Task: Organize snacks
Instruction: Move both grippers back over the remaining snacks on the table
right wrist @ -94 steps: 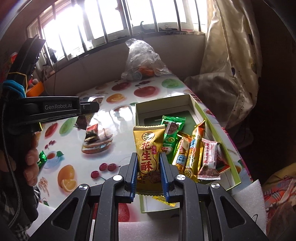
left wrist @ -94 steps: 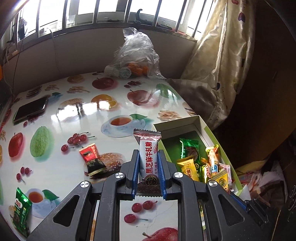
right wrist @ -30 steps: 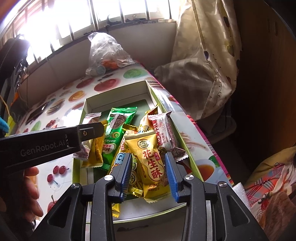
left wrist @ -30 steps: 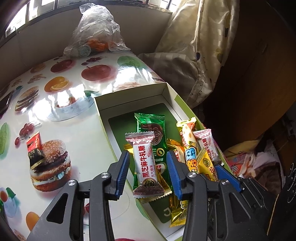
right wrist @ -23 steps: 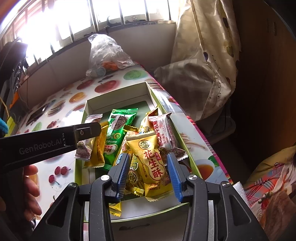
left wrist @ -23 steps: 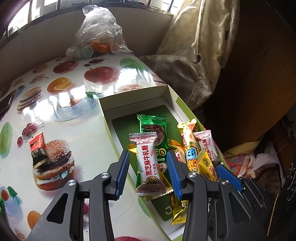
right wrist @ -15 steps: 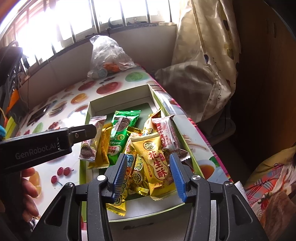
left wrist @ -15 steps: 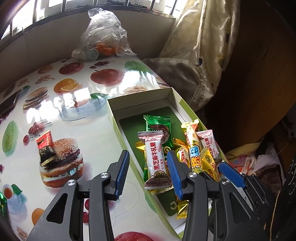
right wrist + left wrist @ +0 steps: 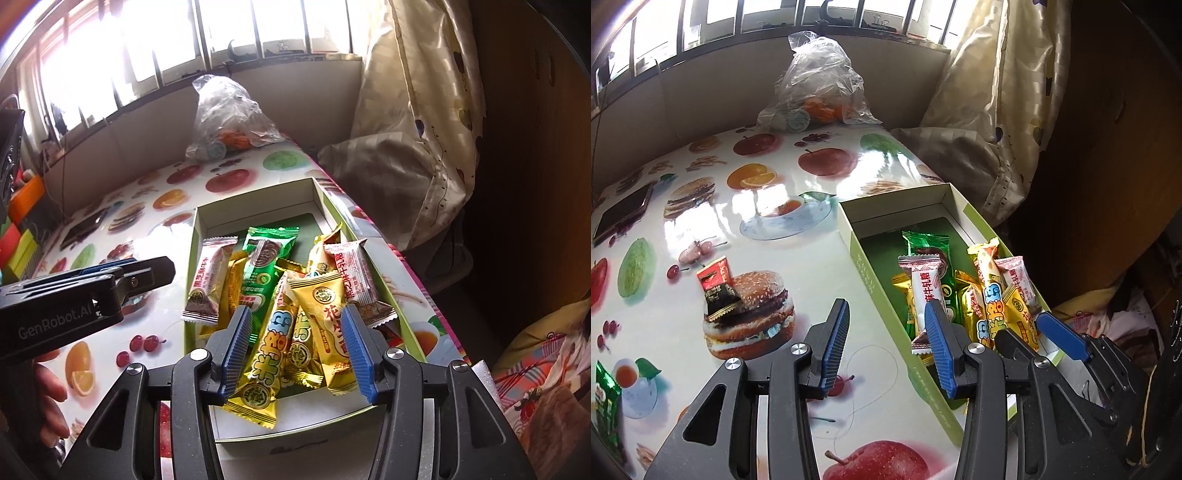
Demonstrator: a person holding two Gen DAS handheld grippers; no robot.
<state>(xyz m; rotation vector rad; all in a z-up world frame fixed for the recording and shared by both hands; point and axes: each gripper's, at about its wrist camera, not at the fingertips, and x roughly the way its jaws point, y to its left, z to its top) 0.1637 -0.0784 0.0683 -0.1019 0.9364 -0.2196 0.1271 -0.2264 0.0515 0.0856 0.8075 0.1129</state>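
Left wrist view: red-and-black packet (image 9: 718,291) lies on the surface (image 9: 812,273) at ten o'clock of the left gripper (image 9: 884,343), long axis toward twelve; jaws spread, empty. Right gripper (image 9: 295,347), just opening over the box (image 9: 255,210), clears the gold packet (image 9: 327,325); left is nearer.

the fruit-print bench (image 9: 820,266) carries a green snack box (image 9: 886,306), a red-black candy (image 9: 716,291), a phone (image 9: 624,212), a plastic bag (image 9: 820,92) and a green packet (image 9: 605,406).

Right tongs (image 9: 293,341) opening, snacks (image 9: 284,295) in box (image 9: 258,206)
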